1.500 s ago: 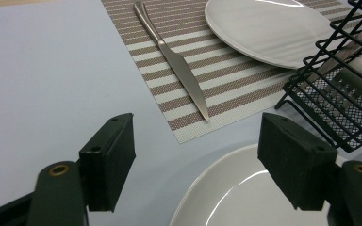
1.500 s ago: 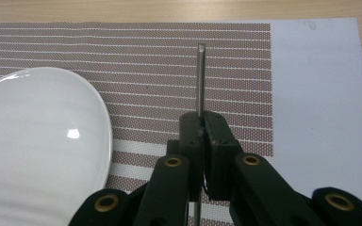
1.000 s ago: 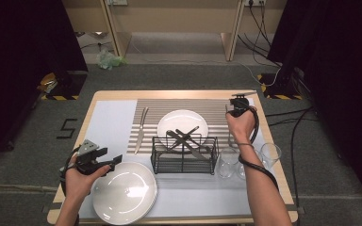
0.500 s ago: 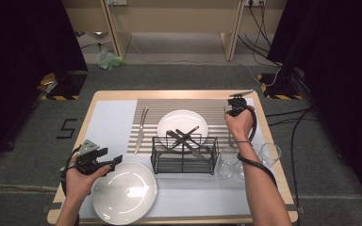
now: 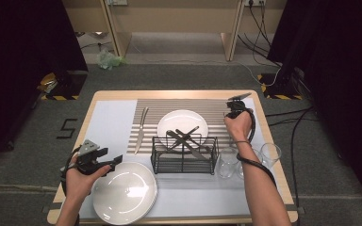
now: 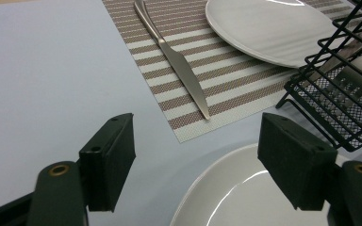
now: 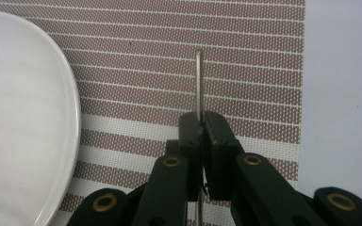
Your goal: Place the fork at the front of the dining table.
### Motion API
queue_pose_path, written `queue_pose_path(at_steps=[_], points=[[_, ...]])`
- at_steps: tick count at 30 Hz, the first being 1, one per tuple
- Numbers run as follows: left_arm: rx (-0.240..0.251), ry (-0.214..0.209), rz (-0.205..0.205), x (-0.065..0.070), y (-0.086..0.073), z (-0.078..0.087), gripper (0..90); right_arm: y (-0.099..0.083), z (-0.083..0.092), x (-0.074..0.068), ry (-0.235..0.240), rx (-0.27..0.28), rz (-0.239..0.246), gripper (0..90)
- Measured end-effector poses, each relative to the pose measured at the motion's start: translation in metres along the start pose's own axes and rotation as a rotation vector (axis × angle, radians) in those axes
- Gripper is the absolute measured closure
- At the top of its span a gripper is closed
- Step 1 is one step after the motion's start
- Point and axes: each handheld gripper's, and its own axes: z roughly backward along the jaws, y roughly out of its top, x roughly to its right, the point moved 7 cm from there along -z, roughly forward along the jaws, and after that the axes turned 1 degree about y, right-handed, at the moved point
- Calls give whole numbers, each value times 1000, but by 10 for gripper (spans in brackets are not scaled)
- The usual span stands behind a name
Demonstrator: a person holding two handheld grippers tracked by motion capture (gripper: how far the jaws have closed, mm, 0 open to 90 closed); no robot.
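Pinching a thin metal utensil (image 7: 198,80) edge-on between its pads, the right gripper (image 7: 201,123) holds it above the striped placemat (image 7: 245,56), just to the right of the white plate (image 7: 23,117) in the right gripper view. The utensil's long axis runs straight along the gripper's own line: its slim, rod-like end sticks out ahead of the jaws and points away from the camera, across the mat's stripes, while a short piece shows below the pads between the two arms of the gripper; which kind of utensil it is cannot be told. In the high view the right hand (image 5: 238,123) is stretched forward over the far right part of the mat, forearm reaching up from the table's near edge past the clear glasses (image 5: 227,162), with the right gripper at its far end beside the plate. The left gripper (image 6: 198,155) has its jaws spread wide with nothing between the pads, hovering low above the rim of the near white plate (image 6: 231,197); the left hand (image 5: 82,172) sits at the table's near left corner.
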Motion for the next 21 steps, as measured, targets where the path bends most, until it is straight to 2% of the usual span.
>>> queue_pose_path(at_steps=[7,21], points=[[1,0,1,-1,0,0,274,-6,-8,1,-5,-56,1,866],[0,-1,1,0,0,0,275,-9,-10,2,-5,-95,0,865]])
